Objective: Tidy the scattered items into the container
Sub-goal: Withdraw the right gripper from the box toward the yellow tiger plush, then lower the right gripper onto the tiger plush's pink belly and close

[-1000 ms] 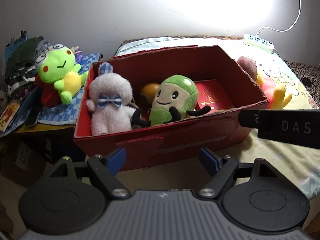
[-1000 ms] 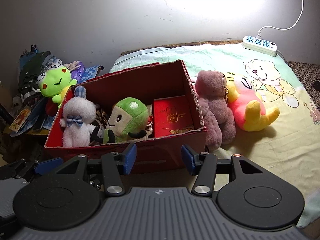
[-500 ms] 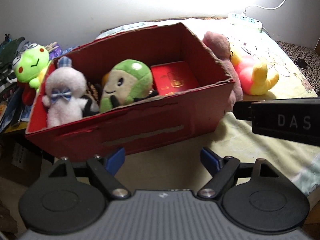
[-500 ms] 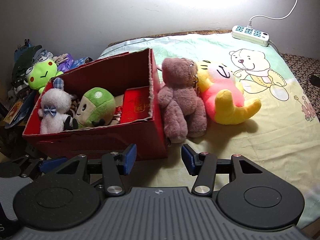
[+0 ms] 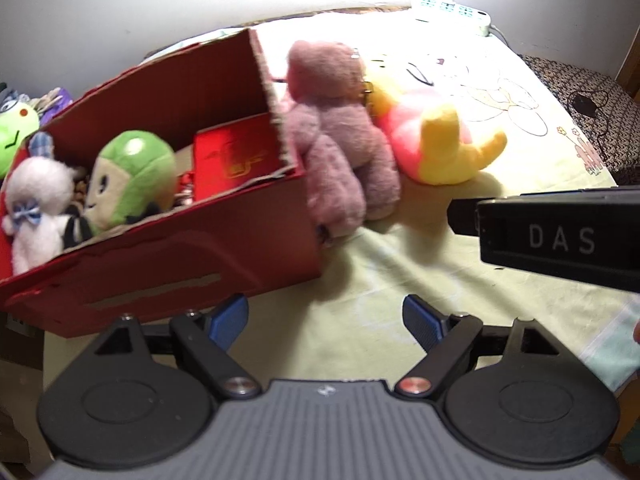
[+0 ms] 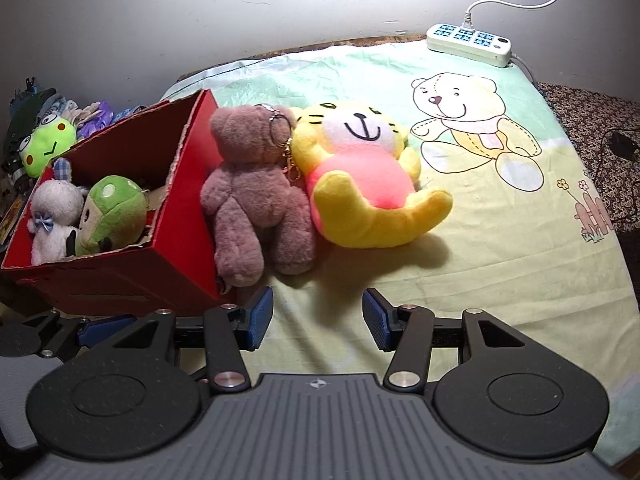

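Left gripper [image 5: 326,316]: jaws opening, nothing between them. Right gripper [image 6: 318,316]: jaws apart, empty. Both hang over the sheet [image 6: 500,248] before the brown bear [image 6: 256,196] and yellow tiger [image 6: 368,184], which lie against the red box [image 6: 120,276]. Step: approach. Next: close on the bear, lift it over the box wall.

Toys in and beside a box on a bed

A box [image 6: 168,264] is set at the left of the sheet [image 6: 500,264]; a lamb toy [image 6: 52,216] and an avocado toy [image 6: 112,216] are held inside it. A bear [image 6: 252,196] is leaned against its right wall, with a tiger toy [image 6: 360,184] touching it at the right. A power strip [image 6: 468,42] is placed far behind.
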The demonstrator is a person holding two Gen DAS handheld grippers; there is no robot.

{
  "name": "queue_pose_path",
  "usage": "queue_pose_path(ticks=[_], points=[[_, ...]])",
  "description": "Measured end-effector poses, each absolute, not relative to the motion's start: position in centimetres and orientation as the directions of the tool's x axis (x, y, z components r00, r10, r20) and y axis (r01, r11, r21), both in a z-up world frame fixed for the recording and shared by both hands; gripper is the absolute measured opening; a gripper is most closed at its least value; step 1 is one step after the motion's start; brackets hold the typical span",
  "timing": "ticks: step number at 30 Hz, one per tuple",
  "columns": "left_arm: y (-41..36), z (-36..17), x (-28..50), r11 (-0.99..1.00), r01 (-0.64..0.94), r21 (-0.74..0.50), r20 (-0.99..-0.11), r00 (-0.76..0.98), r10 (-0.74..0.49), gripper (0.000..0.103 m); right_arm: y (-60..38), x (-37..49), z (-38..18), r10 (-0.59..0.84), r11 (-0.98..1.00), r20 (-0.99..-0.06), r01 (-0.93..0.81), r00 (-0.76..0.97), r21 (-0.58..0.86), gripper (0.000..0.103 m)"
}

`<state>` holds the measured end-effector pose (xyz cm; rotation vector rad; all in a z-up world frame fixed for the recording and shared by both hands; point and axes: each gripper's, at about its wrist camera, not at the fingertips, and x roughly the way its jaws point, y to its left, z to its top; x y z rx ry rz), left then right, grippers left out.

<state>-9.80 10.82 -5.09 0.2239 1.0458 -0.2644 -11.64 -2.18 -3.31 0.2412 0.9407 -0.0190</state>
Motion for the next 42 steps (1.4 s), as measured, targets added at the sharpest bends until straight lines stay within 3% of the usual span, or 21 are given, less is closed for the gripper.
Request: queue_pose_path(ticks=[19,33,42], points=[[2.2,-6.2,-9.2,0.938,0.344,0.051,-0.88,0.459,-0.12,0.086,-10.8,-11.1,-4.4,0.095,0.968,-0.81,0.135,0.578,0.21,0.053],[0.5,-5.8,-6.5,0.91,0.414,0.021,-0.848,0.49,-0.203,0.087,-14.2,-8.6,-3.1,0.052,0.948,-0.777,0.213,0.627,0.235,0.053],[0.2,-6.3,-3.4,0.89,0.456,0.018,-0.818,0.519,-0.249,0.087,-14.6,-4.0,-5.0,0.176,0.915,-0.78,0.193,0.6,0.355,0.053]])
